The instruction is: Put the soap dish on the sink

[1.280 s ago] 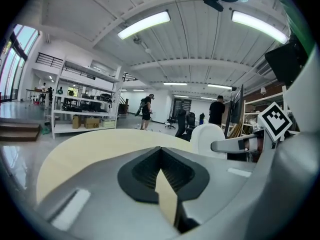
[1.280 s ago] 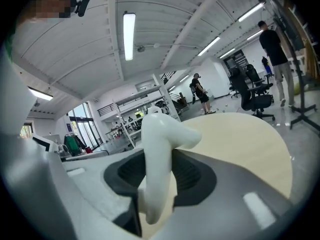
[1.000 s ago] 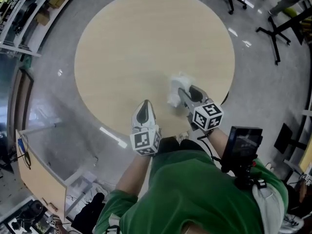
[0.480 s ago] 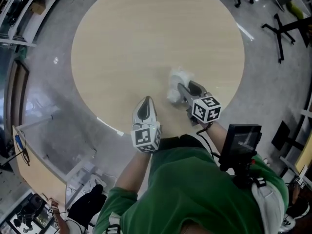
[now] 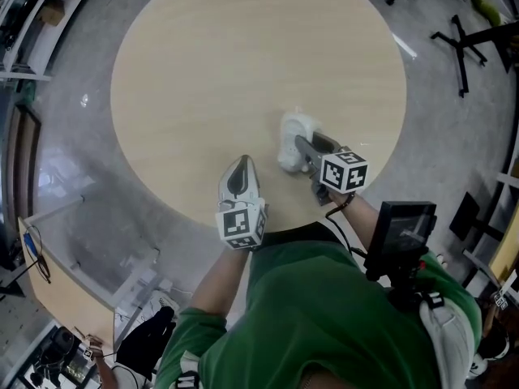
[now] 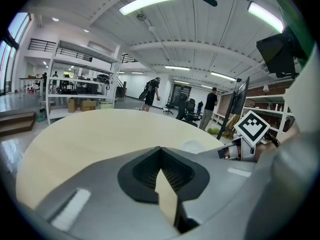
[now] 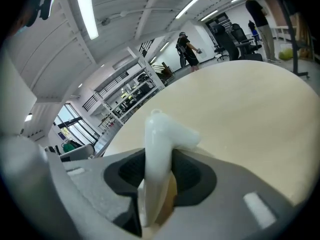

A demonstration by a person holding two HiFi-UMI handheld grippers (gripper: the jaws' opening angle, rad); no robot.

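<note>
So, starting on the left: the left gripper point(image 5: 241, 167) had its jaws closed tip to tip with nothing in them, and it hovered over the near edge of the round table point(image 5: 243, 55). I didn't see much risk there, except it sat pretty near the other gripper, so a careless swing could've knocked the two together.

The real worry was further right. The right gripper point(image 5: 312, 148) had the soap dish point(image 5: 292, 136) pinched between fairly wide-set jaws, gripping it by one edge only, with most of the dish sticking out past the tips. My guess is a smooth, glossy piece held that way could easily pivot or slip out if the hand tilted or jerked. It was low over the table near the person's side, but I couldn't tell if it was touching the surface. If it came down hard on a corner it might tip over or chip. Also, no sink showed up in any view, so where it was meant to land was anyone's guess.

The dish itself looked plain white, shiny, with rounded edges. In the right gripper view it stood upright on its edge point(image 7: 160, 134) between the pads.
</note>
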